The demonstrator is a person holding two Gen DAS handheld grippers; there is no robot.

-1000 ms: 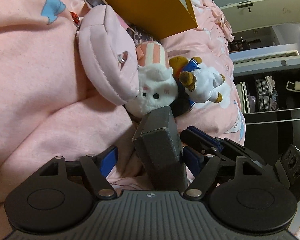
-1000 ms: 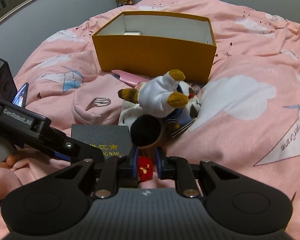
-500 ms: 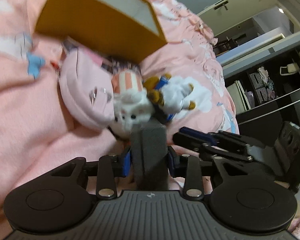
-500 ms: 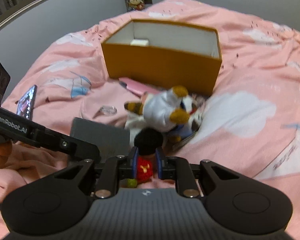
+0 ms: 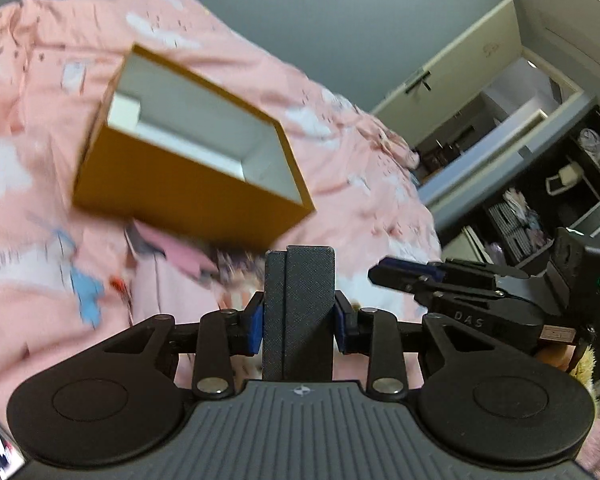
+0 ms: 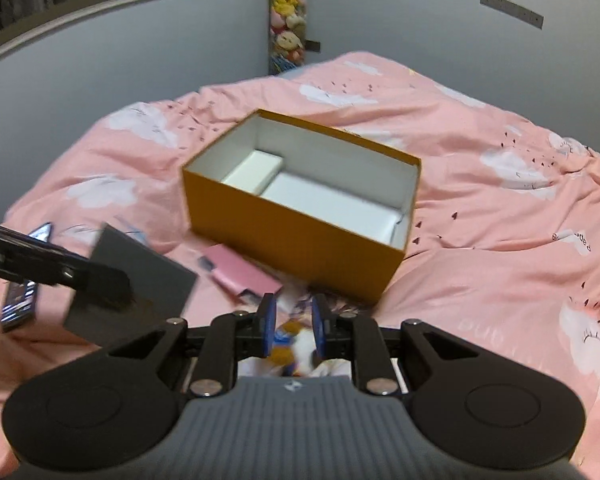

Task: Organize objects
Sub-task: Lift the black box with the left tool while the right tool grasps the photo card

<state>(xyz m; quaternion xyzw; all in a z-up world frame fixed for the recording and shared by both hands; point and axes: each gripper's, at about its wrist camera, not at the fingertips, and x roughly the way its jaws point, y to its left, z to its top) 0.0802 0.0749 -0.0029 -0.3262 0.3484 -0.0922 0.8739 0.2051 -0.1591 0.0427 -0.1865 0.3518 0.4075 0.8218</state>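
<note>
Your left gripper [image 5: 299, 322] has closed on the dark case [image 5: 299, 312] and lifted it off the bed [image 6: 500, 208]; a second ago its jaws stood wide around the case as it lay there. Now the blue pads pinch the case edge-on, upright between them. Your right gripper [image 6: 293, 330] has come up too, jaws pressed nearly together on a plush toy [image 6: 296, 350], which hangs blurred between the pads. Both picks look done, so carrying to the orange box [image 6: 296, 240] is likely what remains.

The box sits open ahead of both grippers, holding only a white block [image 6: 252, 171] at one end. In front of it lie a pink pouch [image 6: 240, 278] and some small clutter, below your path. A phone [image 6: 18, 300] lies far left. Your two grippers are close together and could bump at the box's mouth.
</note>
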